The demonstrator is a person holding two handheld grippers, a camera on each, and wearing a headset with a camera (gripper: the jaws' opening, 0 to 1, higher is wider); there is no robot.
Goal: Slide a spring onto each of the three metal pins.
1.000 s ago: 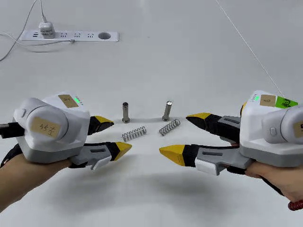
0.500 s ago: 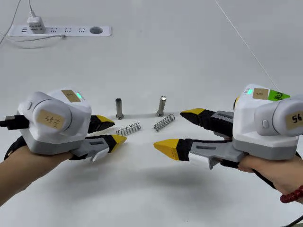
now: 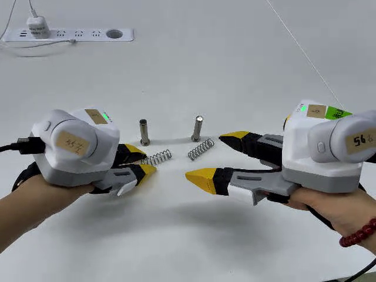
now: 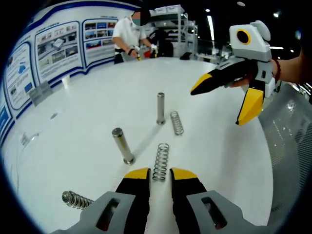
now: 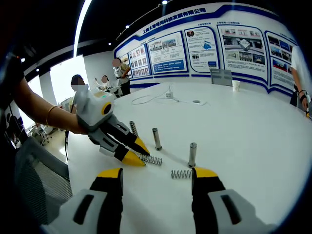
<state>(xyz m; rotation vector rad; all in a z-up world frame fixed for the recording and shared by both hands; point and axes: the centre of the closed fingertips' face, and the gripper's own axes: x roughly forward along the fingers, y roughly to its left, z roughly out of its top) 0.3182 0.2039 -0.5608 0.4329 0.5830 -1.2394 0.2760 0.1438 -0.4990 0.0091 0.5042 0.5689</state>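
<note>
Two bare metal pins (image 3: 143, 131) (image 3: 198, 127) stand upright on the white table (image 3: 194, 76). Just in front of each lies a loose spring (image 3: 157, 157) (image 3: 201, 148). My left gripper (image 3: 148, 161) is open by a narrow gap, and the near end of the left spring (image 4: 161, 161) lies right at its fingertips. My right gripper (image 3: 205, 157) stands wide open, with the right spring (image 5: 182, 173) on the table just ahead of its jaws. A third pin (image 4: 73, 199) wearing a spring sits beside my left gripper, also seen behind it as the third pin (image 5: 132, 128).
A white power strip (image 3: 64, 34) with a charger plugged in lies at the table's far left. A thin cable (image 3: 305, 53) runs across the far right. A person (image 4: 131, 29) stands beyond the far edge. A mesh chair (image 5: 39, 180) is beside the table.
My left gripper's jaws have narrowed and its tips now sit at the left spring's end. The right gripper has drifted a little left, staying wide open. The head camera shifted.
</note>
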